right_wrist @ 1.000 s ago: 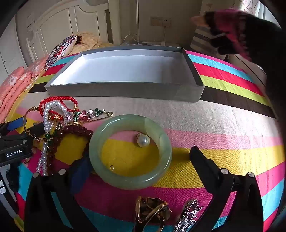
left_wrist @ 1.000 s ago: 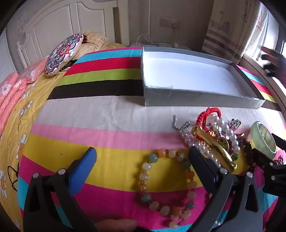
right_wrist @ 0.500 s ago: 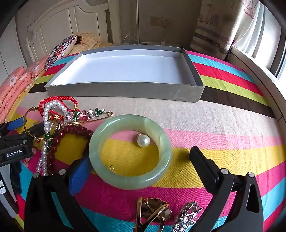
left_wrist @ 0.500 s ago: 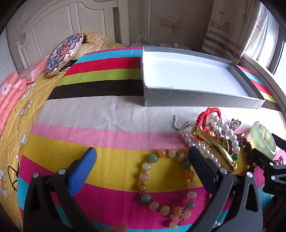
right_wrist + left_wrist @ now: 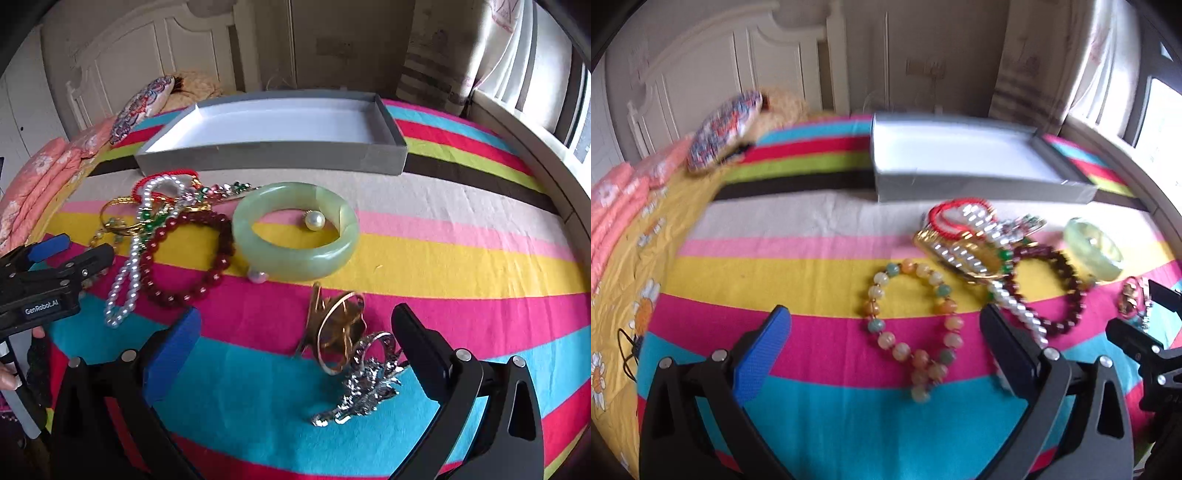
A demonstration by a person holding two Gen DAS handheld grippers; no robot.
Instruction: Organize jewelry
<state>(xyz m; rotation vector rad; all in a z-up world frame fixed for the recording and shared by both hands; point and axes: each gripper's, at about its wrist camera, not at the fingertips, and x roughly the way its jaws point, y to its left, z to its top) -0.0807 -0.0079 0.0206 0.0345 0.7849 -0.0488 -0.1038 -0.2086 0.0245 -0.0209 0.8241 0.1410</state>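
Striped bedspread (image 5: 461,258): pearl strand (image 5: 129,266) runs near-far (doubled); both grippers (image 5: 886,343) (image 5: 295,339) spread wide, holding nothing.

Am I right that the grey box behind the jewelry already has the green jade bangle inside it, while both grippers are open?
Not quite: the grey box is empty. The green jade bangle lies on the striped bedspread in front of it, as the right wrist view shows. Both the left gripper and right gripper are open.

Jade bangle (image 5: 295,236) flat on bedspread, pearl (image 5: 314,220) inside; grey box (image 5: 273,147) empty behind
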